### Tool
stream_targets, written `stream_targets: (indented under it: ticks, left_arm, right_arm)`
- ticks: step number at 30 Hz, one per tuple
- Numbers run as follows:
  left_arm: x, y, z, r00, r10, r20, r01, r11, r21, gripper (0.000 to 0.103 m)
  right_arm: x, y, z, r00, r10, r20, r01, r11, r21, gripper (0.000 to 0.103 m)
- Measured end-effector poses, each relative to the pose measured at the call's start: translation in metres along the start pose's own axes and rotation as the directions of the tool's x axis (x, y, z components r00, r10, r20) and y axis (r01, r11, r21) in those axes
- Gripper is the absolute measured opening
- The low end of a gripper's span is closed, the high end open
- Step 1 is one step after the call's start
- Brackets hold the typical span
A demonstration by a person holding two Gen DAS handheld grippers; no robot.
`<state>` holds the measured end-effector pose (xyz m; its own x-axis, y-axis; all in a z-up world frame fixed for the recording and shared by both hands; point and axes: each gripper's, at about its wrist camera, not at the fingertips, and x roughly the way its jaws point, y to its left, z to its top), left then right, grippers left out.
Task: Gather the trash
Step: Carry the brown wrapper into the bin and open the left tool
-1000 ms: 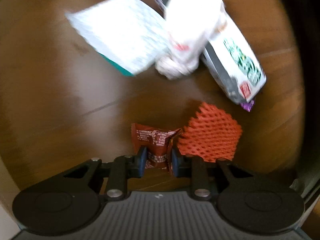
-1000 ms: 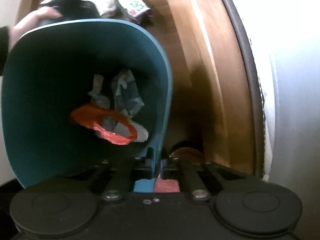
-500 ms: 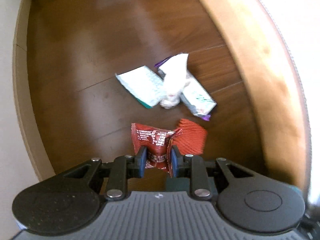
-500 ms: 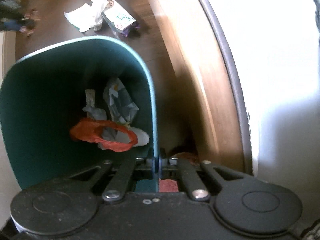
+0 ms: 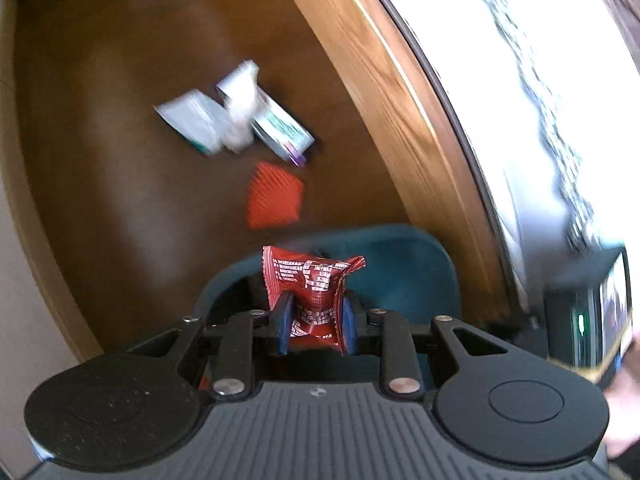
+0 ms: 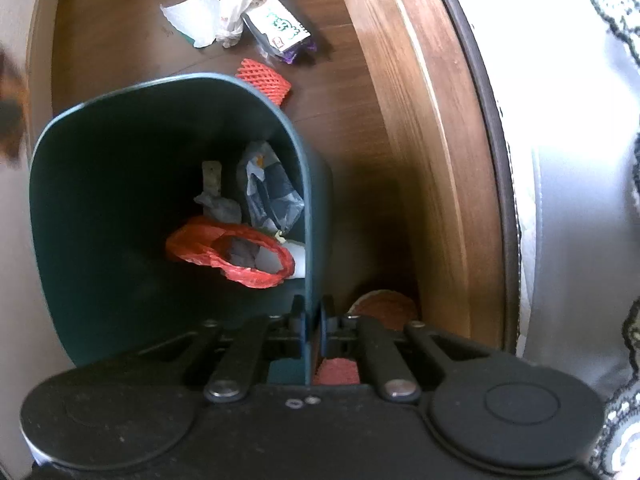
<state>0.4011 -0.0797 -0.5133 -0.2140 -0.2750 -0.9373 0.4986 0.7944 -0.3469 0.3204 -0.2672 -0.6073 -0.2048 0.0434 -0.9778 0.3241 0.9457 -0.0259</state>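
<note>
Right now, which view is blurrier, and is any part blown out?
Left wrist: floor litter smeared by motion blur, only the red wrapper in the left gripper sharp; window side blown out. Right wrist: sharper, teal bin interior dark, bright glare at right.

- The wrapper [image 5: 314, 290] is printed dark red with small white lettering.
- The bin [image 6: 120, 208] is coloured dark teal.
- The bag [image 6: 236, 256] in the bin is coloured bright orange-red.
- The foam net [image 6: 264, 82] is coloured orange-red, in a diamond mesh.
- The box [image 6: 276, 26] is printed white with green marks and a purple end.
- The floor [image 5: 120, 140] is coloured dark brown, with wood grain.
</note>
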Motion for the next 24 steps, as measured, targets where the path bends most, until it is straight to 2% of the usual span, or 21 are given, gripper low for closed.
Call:
stream_targets:
  ticks: [3, 8, 12, 18, 20, 21, 22, 24]
  left_arm:
    - [0.015, -0.009, -0.015, 0.998, -0.031, -0.050, 0.032, 0.999, 0.012, 0.024]
    - [0.050, -0.011, -0.028, 0.991, -0.039, -0.130, 0.039, 0.999, -0.006, 0.024]
    - [0.069, -0.010, -0.029, 0.987, -0.027, -0.158, 0.027, 1.000, -0.002, 0.024]
    - [0.083, -0.018, -0.034, 0.982, -0.006, -0.187, 0.017, 0.998, 0.055, 0.026]
    - [0.083, -0.018, -0.034, 0.982, -0.012, -0.190, 0.023, 0.998, 0.055, 0.029]
    - [0.082, -0.017, -0.035, 0.982, -0.016, -0.189, 0.026, 0.998, 0.052, 0.037]
    - [0.081, -0.016, -0.035, 0.983, -0.021, -0.184, 0.030, 0.998, 0.048, 0.053]
    - [0.075, -0.014, -0.035, 0.987, -0.026, -0.159, 0.033, 0.999, 0.043, 0.065]
  right_arm:
    - [-0.003, -0.001, 0.000, 1.000, 0.001, 0.001, -0.001, 1.000, 0.001, 0.005]
    - [-0.002, -0.005, 0.000, 1.000, 0.010, -0.002, -0.010, 1.000, 0.017, 0.005]
    - [-0.002, -0.005, 0.000, 1.000, 0.009, -0.005, -0.009, 1.000, 0.016, 0.005]
    - [0.001, -0.006, 0.001, 1.000, 0.016, -0.011, -0.015, 1.000, 0.023, 0.005]
    - [0.001, -0.006, 0.001, 1.000, 0.017, -0.012, -0.017, 1.000, 0.024, 0.005]
    - [0.001, -0.006, 0.001, 1.000, 0.018, -0.012, -0.018, 1.000, 0.024, 0.005]
    - [0.002, -0.006, 0.001, 1.000, 0.018, -0.012, -0.018, 1.000, 0.022, 0.005]
    - [0.002, -0.007, 0.001, 1.000, 0.019, -0.013, -0.019, 1.000, 0.024, 0.005]
